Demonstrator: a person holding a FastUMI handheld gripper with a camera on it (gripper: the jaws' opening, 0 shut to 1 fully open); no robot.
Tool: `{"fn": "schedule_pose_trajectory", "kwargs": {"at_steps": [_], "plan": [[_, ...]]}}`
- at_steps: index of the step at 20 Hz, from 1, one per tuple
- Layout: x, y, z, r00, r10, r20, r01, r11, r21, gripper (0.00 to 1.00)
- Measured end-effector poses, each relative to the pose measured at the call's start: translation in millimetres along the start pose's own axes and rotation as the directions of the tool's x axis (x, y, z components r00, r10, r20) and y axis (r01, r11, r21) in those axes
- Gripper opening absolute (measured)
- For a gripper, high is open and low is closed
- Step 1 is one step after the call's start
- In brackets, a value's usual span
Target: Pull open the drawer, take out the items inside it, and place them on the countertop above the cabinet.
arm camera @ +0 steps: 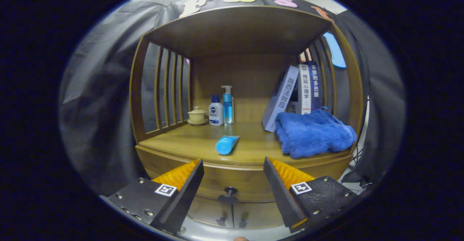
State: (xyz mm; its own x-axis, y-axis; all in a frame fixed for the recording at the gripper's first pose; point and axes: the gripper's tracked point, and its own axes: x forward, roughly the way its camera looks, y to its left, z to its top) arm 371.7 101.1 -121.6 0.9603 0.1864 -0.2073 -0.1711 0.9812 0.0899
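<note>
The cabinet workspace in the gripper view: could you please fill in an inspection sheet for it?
Surface: wooden countertop under a slatted hutch.
Job's things: drawer shut; its knob lies between and beyond the fingers; blue tube lies on the countertop.
Clutter: folded blue towel, leaning books, two bottles, lidded cup.
Gripper: gripper open, holding nothing, short of the knob.
Cables: dark cords beside the cabinet's right end.
Surroundings: black cloth wall; lower doors.
</note>
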Motion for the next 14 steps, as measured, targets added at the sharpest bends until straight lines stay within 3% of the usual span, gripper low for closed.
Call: {"fn": "schedule_pose_trajectory", "kwargs": {"at_steps": [9,14], "plan": [[-62,-153,41,0.983,-0.088,0.162,0.084,0.996,0.027,0.99],[-115,-211,31,0.980,-0.128,0.151,0.113,0.988,0.107,0.99]]}}
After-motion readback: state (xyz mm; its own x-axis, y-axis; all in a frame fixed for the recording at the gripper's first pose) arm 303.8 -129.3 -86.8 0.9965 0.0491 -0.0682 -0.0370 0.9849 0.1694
